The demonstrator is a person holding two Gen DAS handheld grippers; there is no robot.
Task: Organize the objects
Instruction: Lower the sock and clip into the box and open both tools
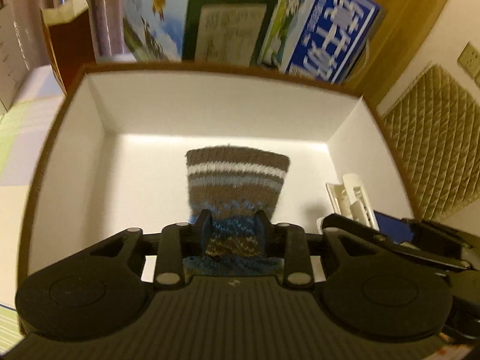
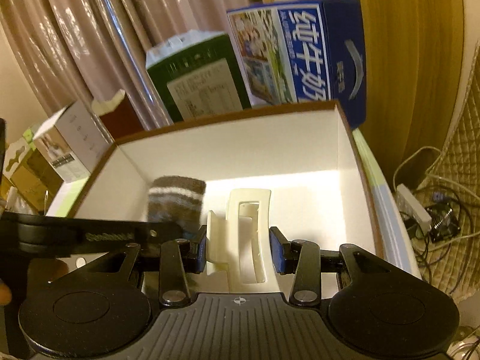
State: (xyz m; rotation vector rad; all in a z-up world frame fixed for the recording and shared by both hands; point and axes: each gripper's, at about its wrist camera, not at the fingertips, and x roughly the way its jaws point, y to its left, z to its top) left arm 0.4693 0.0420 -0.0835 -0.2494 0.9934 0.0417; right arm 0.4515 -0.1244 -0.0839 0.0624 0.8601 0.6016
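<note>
Brown-rimmed rectangular cardboard box with white inner walls (image 1: 99, 111) fills most of both wrist views; interior floor is brightly lit.

Behind its far wall stands a row of cartons: a blue-and-white milk carton with large printed characters (image 2: 315, 57), a dark green carton with a pale label panel (image 2: 204, 81), and, in the left view, a light blue carton with a gold emblem (image 1: 150, 15). A pleated beige curtain (image 2: 75, 30) hangs behind them.

Brown knitted sock with white stripes and a blue patterned band (image 1: 237, 180) hangs inside the box, cuff end pointing toward the far wall. The left gripper (image 1: 234, 225) has its jaws closed on the patterned part of the sock, fabric bunched between the pads.

Cream plastic claw hair clip (image 2: 249, 234) sits over the box's near right area, just beside the sock. The right gripper (image 2: 238, 247) grips it, one blue pad against each side. In the left view the clip shows at the right edge, above the black frame of the right gripper.
</note>
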